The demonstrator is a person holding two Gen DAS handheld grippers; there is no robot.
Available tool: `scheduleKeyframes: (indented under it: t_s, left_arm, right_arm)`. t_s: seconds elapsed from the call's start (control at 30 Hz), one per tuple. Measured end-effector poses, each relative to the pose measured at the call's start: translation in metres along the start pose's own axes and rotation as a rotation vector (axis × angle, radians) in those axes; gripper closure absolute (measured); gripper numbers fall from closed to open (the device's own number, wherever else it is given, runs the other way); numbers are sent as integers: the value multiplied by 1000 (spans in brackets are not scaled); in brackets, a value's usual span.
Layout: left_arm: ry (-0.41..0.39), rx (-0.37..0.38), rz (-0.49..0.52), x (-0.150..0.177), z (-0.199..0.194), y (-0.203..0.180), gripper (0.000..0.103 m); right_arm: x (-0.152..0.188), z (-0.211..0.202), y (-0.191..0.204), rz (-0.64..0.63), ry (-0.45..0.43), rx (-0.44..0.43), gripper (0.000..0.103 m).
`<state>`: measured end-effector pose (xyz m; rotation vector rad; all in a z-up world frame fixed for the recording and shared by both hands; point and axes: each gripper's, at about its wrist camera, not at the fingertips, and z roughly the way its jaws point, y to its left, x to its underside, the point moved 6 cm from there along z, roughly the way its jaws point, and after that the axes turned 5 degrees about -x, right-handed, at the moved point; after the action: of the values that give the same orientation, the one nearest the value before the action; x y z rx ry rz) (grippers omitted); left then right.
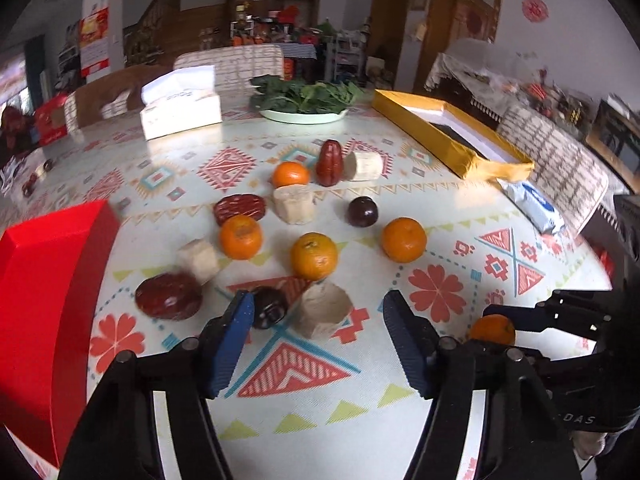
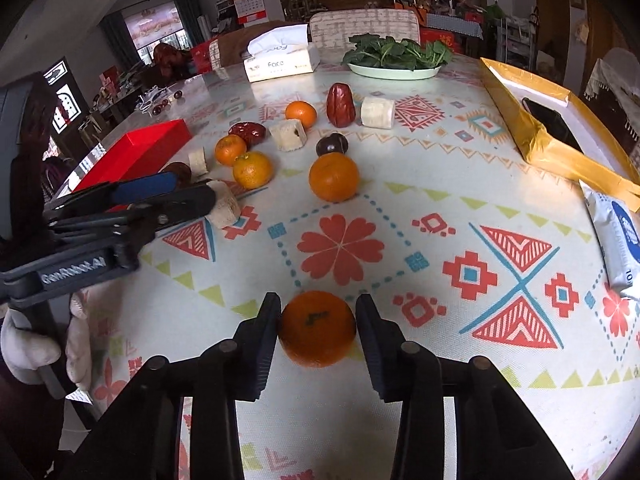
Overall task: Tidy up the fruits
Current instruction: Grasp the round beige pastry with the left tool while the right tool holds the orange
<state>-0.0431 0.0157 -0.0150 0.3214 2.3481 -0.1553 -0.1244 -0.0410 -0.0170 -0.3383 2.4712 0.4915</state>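
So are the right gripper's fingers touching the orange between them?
Touching: the right wrist view shows both fingers flush against the orange, no gap visible.

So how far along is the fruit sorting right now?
Barely started: the red box and gold box show no fruit. The right gripper brackets an orange; the left gripper is open over a pale chunk. Everything else remains scattered.

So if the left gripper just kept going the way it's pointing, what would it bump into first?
Probably the pale chunk lying just ahead between the fingers of the left gripper, which stand apart around it without touching. The dark fruit sits right against the left finger, so that could be brushed too. Depth is hard to judge here.
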Motion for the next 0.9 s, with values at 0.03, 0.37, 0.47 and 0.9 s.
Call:
scheduleKeyframes:
  t_s: [0.03, 0.37, 0.47, 0.9]
  left_arm:
    - [4, 4, 10, -1, 1, -2, 47]
    - [40, 1, 23, 1, 15, -6, 63]
    - [47, -26, 36, 2, 16, -8, 64]
    - [62, -118, 99, 4, 19, -16, 68]
  right_arm:
    - [0, 0, 0, 3, -1, -1, 60]
    - [0, 0, 1, 1, -8, -3, 60]
    - [1, -1, 2, -9, -10, 6, 60]
    - [8, -4, 7, -38, -13, 29, 60]
